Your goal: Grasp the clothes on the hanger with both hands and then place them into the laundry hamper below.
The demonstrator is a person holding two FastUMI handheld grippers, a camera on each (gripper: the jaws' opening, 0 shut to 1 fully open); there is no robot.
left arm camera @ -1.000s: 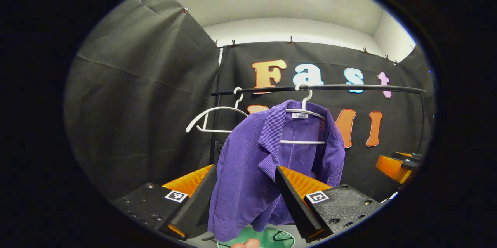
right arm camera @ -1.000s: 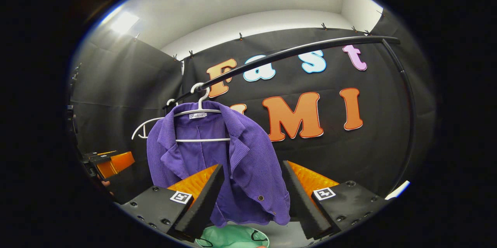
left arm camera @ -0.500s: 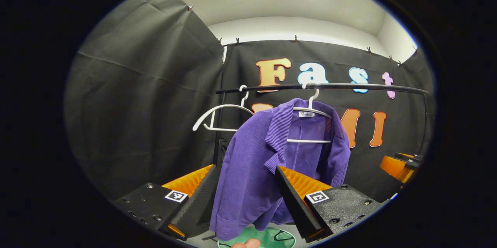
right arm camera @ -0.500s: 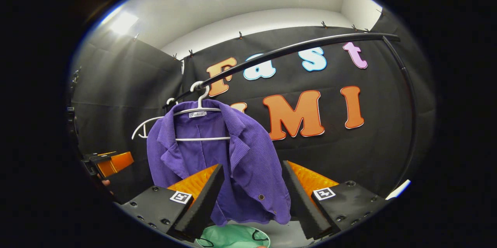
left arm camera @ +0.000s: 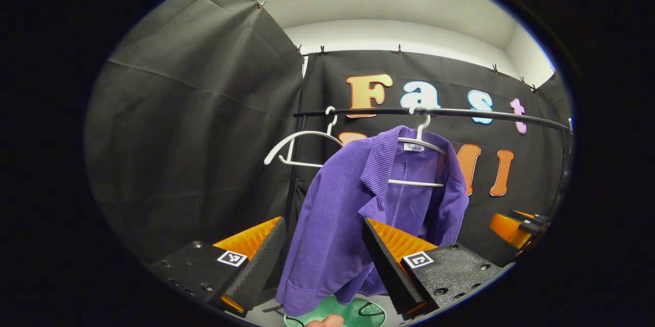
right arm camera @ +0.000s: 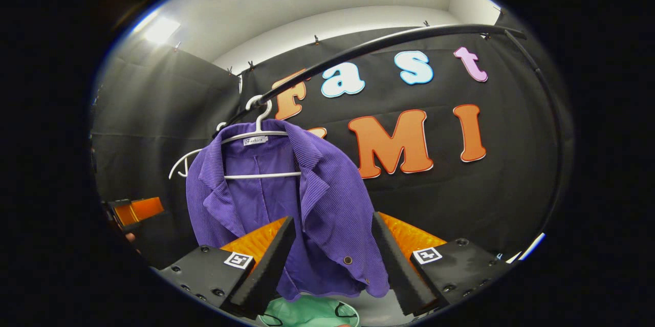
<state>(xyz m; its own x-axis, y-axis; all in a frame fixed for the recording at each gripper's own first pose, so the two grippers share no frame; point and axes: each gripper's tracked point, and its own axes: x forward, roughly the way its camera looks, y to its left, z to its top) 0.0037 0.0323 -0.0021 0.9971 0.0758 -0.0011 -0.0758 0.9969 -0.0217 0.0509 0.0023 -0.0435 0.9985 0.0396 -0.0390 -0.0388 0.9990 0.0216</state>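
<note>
Left gripper view shows us a purple corduroy jacket [left arm camera: 353, 214] draped on a white hanger [left arm camera: 420, 149] that hooks over a black rail [left arm camera: 460, 113], with our left gripper [left arm camera: 323, 255] held wide and empty just short of its near front panel, and a green hamper [left arm camera: 353, 312] below. Right gripper view has the jacket [right arm camera: 327, 214] beyond our right gripper [right arm camera: 332, 258], its jaws also wide with nothing between them. We judge the cloth soft, light and floppy, so we would pinch each shoulder or lapel and lift it off.
</note>
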